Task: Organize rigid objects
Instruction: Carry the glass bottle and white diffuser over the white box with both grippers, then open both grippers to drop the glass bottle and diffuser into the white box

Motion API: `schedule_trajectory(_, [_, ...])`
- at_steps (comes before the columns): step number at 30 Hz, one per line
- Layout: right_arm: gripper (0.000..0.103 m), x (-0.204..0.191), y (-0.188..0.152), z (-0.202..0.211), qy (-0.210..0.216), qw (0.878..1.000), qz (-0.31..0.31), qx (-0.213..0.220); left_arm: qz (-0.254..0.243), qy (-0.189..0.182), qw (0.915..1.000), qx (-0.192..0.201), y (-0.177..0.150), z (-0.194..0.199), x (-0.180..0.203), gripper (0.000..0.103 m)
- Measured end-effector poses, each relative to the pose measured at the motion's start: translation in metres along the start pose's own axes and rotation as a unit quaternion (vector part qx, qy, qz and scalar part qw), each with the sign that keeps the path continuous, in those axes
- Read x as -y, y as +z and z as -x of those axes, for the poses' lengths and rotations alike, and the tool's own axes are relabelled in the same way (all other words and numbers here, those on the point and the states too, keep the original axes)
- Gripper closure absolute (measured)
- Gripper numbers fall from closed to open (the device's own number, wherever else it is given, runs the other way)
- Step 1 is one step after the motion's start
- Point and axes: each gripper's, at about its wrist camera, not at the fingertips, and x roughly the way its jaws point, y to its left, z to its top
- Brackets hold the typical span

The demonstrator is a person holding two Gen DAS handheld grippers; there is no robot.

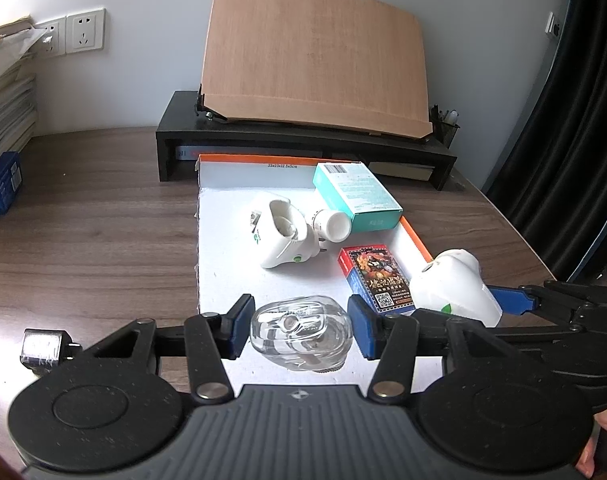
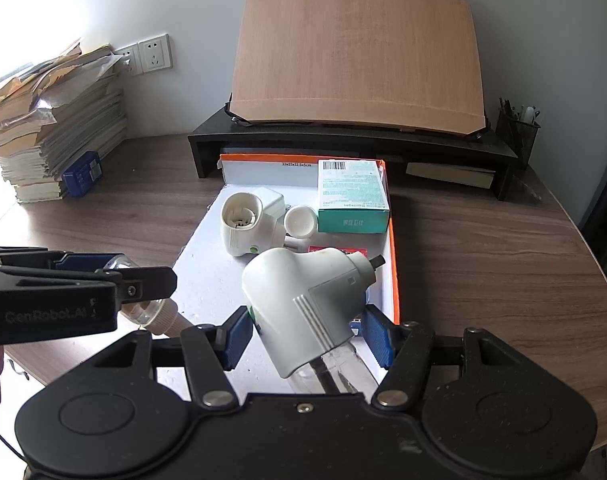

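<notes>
My left gripper (image 1: 301, 320) is shut on a clear glass bottle (image 1: 301, 334), held over the near end of a white shallow box (image 1: 231, 280) with an orange rim. My right gripper (image 2: 305, 320) is shut on a white plastic plug-in device (image 2: 303, 304) over the box's near right corner. In the left wrist view that device (image 1: 455, 288) shows at the right, with one blue pad (image 1: 511, 300) behind it. The left gripper (image 2: 119, 276) and its bottle (image 2: 147, 308) appear at the left of the right wrist view. In the box lie another white plug-in device (image 1: 283, 232), a white cap (image 1: 331, 224), a teal carton (image 1: 355, 196) and a card pack (image 1: 377, 280).
A black monitor riser (image 1: 303, 140) carrying a tilted wooden board (image 1: 315, 48) stands behind the box. Stacked papers (image 2: 59, 136) and a blue box (image 2: 81, 174) sit at the far left, a mesh pen holder (image 2: 517, 132) far right. A small foil-wrapped plug (image 1: 41, 348) lies near left.
</notes>
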Motion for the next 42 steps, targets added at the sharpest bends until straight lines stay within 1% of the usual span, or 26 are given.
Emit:
schedule_trajectory(16, [0.030,0.000,-0.001,0.001,-0.005,1.000,0.001,-0.002,0.000,-0.003,1.0000,-0.001,-0.002,0.003,-0.001,0.051])
schedule_trajectory(36, [0.030,0.000,-0.001,-0.009,-0.014,1.000,0.000,-0.009,0.002,-0.006,1.0000,-0.006,-0.002,0.002,-0.006,0.051])
schedule_trajectory(42, [0.028,0.002,-0.002,-0.010,-0.018,1.000,0.004,-0.008,-0.002,-0.011,0.9999,-0.009,-0.001,-0.003,-0.004,0.051])
